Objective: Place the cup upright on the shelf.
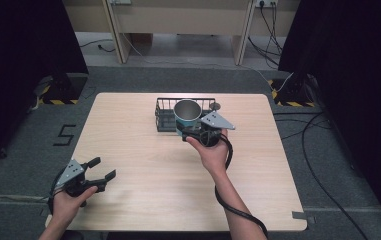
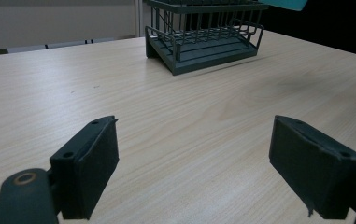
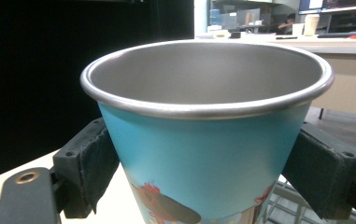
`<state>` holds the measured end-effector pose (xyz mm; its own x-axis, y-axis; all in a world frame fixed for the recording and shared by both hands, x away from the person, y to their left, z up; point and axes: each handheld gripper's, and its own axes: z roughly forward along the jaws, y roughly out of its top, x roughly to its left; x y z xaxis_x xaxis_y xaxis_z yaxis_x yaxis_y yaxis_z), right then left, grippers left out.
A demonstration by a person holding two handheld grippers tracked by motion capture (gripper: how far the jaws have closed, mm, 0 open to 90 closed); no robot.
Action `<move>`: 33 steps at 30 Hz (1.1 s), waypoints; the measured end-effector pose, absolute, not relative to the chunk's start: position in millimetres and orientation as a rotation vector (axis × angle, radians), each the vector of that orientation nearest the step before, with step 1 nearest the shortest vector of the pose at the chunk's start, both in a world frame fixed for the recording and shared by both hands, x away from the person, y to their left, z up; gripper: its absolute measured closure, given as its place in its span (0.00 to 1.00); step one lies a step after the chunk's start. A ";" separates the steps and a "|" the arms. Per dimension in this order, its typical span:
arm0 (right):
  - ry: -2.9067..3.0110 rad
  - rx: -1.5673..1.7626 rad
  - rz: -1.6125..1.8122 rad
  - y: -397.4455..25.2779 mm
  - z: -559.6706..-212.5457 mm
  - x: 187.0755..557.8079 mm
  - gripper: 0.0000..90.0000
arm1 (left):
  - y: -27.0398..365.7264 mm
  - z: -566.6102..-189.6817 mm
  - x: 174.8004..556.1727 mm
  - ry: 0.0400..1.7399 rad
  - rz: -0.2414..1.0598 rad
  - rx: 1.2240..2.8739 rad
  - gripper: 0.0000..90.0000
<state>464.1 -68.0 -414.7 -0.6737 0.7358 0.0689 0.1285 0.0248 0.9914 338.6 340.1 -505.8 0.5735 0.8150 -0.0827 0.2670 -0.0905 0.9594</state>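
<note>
My right gripper (image 3: 203, 182) clamps a tapered blue steel-rimmed cup (image 3: 208, 140) above what seems a wire basket (image 1: 167, 119) at twelve o'clock; left gripper (image 2: 203, 172) released over the woodgrain desk (image 2: 189, 121).

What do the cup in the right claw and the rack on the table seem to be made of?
Cup: looks like metal, with a dull brushed grey inside and a rolled shiny rim; the outside carries a smooth blue printed coat. Rack: thin dark bars, probably coated wire, matte finish. Table: pale wood-grain top, likely laminate.
</note>
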 end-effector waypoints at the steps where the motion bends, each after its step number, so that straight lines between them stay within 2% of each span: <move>1: 1.836 0.877 1.693 -68.0 -414.7 464.1 0.19 | 340.1 -505.7 338.6 0.921 0.588 1.646 0.17; 33: 1.761 0.952 1.666 -66.1 -395.0 507.9 0.19 | 339.0 -505.4 338.7 0.914 0.585 1.645 0.17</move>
<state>507.9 -66.1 -395.0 -0.6110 0.7866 0.0893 0.1328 -0.0094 0.9911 338.7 339.0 -505.4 0.5791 0.8110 -0.0830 0.2642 -0.0904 0.9602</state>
